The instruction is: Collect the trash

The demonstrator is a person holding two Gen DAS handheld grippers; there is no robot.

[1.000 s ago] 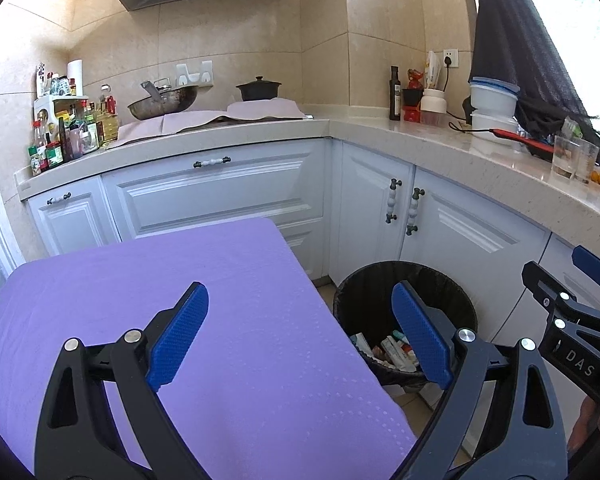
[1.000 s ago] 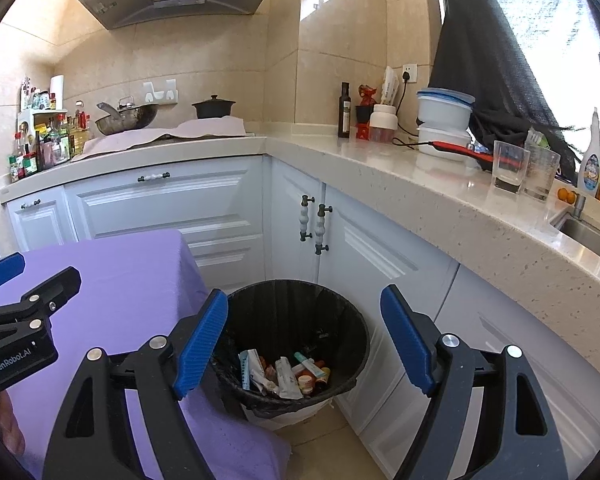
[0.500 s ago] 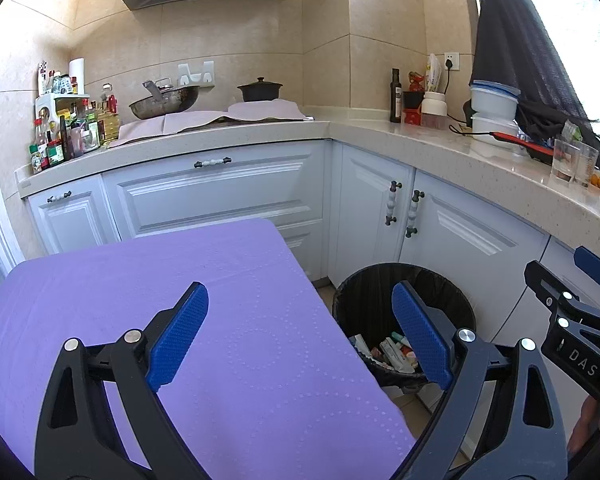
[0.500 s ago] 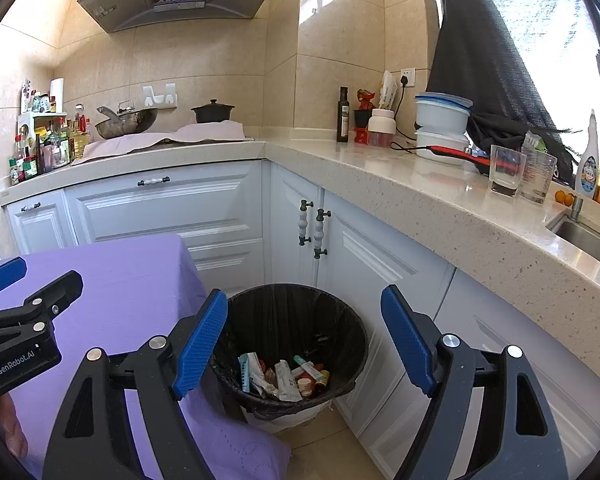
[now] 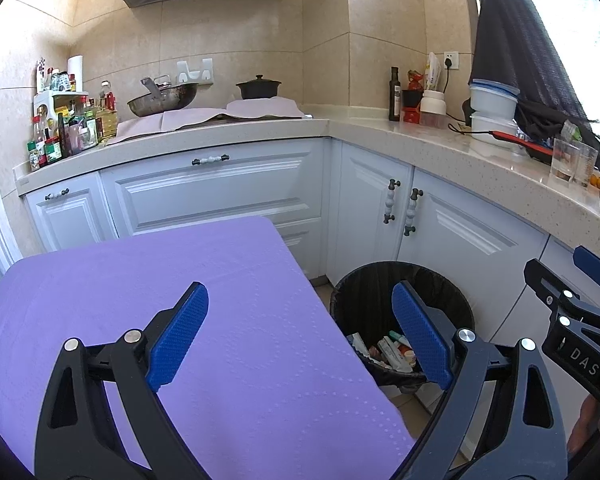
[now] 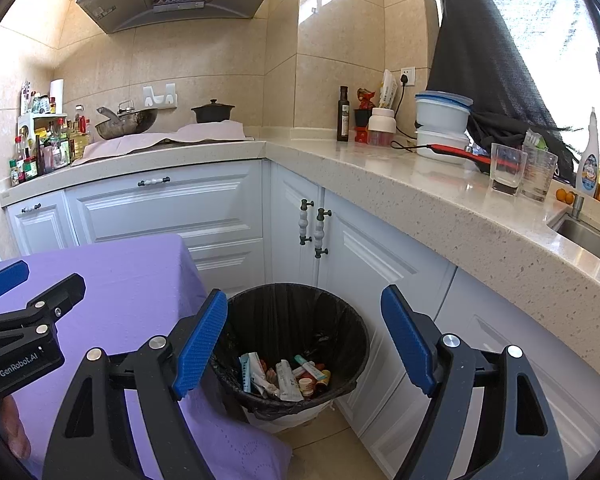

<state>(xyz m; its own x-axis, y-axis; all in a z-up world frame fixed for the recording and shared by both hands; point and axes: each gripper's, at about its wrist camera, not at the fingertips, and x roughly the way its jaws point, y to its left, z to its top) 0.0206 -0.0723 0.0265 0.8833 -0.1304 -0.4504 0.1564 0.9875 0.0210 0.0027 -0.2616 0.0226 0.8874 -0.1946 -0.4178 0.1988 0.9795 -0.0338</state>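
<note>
A black-lined trash bin (image 6: 342, 322) (image 5: 456, 300) stands on the floor in the cabinet corner, with several tubes and wrappers (image 6: 286, 376) (image 5: 388, 350) at its bottom. My right gripper (image 6: 304, 340) hangs open above the bin, nothing between its blue pads. Over the purple cloth of the table (image 5: 120, 280) (image 6: 132, 280), just left of the bin, my left gripper (image 5: 300, 334) is open and empty too. Each gripper shows at the edge of the other's view: the left gripper (image 6: 20, 320) and the right gripper (image 5: 572, 320). I see no loose trash on the cloth.
White cabinets (image 6: 236, 208) wrap around the corner behind the bin. The stone counter (image 6: 440, 196) carries two glasses (image 6: 508, 168), stacked white bowls (image 6: 442, 120), a dark bottle (image 6: 343, 114), a wok (image 6: 128, 122) and condiment bottles (image 5: 68, 132). A sink (image 6: 592, 236) lies at far right.
</note>
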